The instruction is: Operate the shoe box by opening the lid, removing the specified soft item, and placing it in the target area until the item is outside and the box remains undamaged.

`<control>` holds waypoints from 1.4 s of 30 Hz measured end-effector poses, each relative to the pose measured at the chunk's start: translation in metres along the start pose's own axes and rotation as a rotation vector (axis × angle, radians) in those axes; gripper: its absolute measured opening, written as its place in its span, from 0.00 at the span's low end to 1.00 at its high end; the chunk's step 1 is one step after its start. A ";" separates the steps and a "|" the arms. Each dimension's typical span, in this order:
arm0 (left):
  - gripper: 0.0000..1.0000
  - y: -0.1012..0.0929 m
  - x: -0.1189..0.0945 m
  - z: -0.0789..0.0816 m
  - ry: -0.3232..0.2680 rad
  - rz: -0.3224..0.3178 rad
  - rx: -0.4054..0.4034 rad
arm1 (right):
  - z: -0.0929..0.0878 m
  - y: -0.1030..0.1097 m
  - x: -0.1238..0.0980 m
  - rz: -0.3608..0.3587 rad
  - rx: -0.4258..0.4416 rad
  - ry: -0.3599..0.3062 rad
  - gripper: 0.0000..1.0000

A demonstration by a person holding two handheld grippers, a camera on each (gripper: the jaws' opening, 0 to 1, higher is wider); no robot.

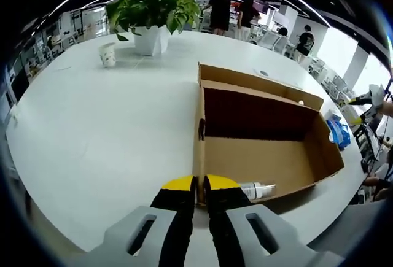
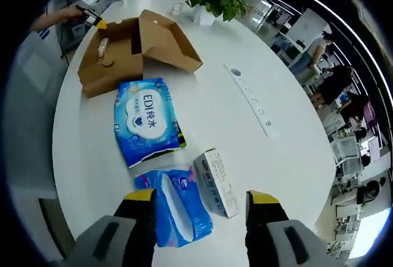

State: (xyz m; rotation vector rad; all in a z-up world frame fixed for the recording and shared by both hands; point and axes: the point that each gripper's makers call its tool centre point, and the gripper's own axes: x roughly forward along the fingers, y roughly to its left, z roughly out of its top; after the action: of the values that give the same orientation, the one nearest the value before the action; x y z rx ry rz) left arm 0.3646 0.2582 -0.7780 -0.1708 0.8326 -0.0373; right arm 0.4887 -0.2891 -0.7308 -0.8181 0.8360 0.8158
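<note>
The brown cardboard shoe box (image 1: 264, 156) lies open on the white table, its lid (image 1: 258, 83) folded back. My left gripper (image 1: 199, 187) is shut on the box's near side wall. A white pump bottle (image 1: 258, 190) lies inside. In the right gripper view, the box (image 2: 113, 58) stands far off with the left gripper (image 2: 95, 16) at its edge. My right gripper (image 2: 204, 199) is open above a soft blue tissue pack (image 2: 178, 208) and a small white carton (image 2: 218, 181). A blue wet-wipes pack (image 2: 147, 119) lies between them and the box.
A potted plant (image 1: 153, 9) and a paper cup (image 1: 108, 54) stand at the table's far end. A white power strip (image 2: 249, 98) lies on the table (image 2: 276, 156) to the right of the packs. People stand among desks in the background.
</note>
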 end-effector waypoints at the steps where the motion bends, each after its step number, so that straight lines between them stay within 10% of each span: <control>1: 0.05 0.000 -0.001 0.000 -0.001 -0.001 0.003 | 0.002 0.003 -0.004 -0.005 0.022 -0.013 0.59; 31: 0.56 -0.035 -0.011 0.039 -0.015 -0.170 0.273 | 0.028 0.081 -0.068 -0.168 0.441 -0.278 0.99; 42: 0.74 -0.055 -0.007 0.043 0.026 -0.245 0.382 | 0.034 0.119 -0.081 -0.196 0.490 -0.315 0.99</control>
State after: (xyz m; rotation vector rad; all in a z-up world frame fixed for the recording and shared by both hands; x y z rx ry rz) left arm 0.3931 0.2110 -0.7354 0.0894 0.8118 -0.4267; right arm 0.3628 -0.2299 -0.6804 -0.3186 0.6243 0.5147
